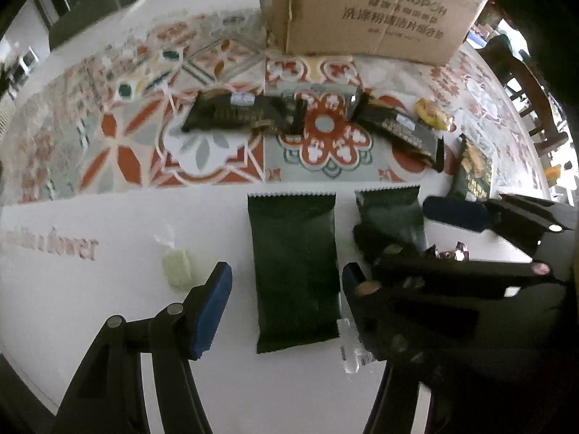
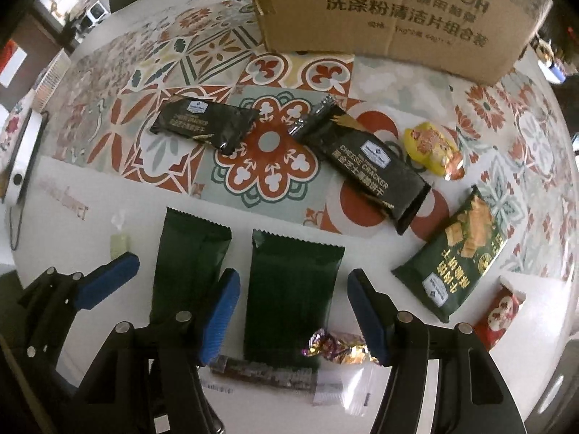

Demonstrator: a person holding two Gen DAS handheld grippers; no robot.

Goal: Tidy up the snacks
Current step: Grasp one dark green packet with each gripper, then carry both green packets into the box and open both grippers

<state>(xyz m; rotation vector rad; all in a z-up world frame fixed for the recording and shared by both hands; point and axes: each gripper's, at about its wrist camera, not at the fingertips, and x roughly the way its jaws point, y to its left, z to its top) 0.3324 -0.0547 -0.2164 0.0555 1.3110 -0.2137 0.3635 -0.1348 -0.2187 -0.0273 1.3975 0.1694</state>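
Note:
Two dark green snack packets lie side by side, face down, on the white table edge. My left gripper (image 1: 286,285) is open around the left packet (image 1: 295,271). My right gripper (image 2: 293,311) is open around the right packet (image 2: 289,296); the left packet (image 2: 188,267) lies beside it. Two black cheese cracker packs (image 2: 206,126) (image 2: 372,170), a yellow snack (image 2: 434,152), a green cracker bag (image 2: 456,253), a red packet (image 2: 501,311), a foil candy (image 2: 336,349) and a clear-wrapped bar (image 2: 275,376) lie around. The right gripper's fingers (image 1: 456,213) show in the left wrist view.
A cardboard box (image 2: 398,11) stands at the back on the patterned tablecloth (image 2: 267,144). A small pale green wrapped sweet (image 1: 177,267) lies left of the packets. A white device with a cable (image 2: 18,177) sits at the far left edge. Chairs (image 1: 535,108) stand at right.

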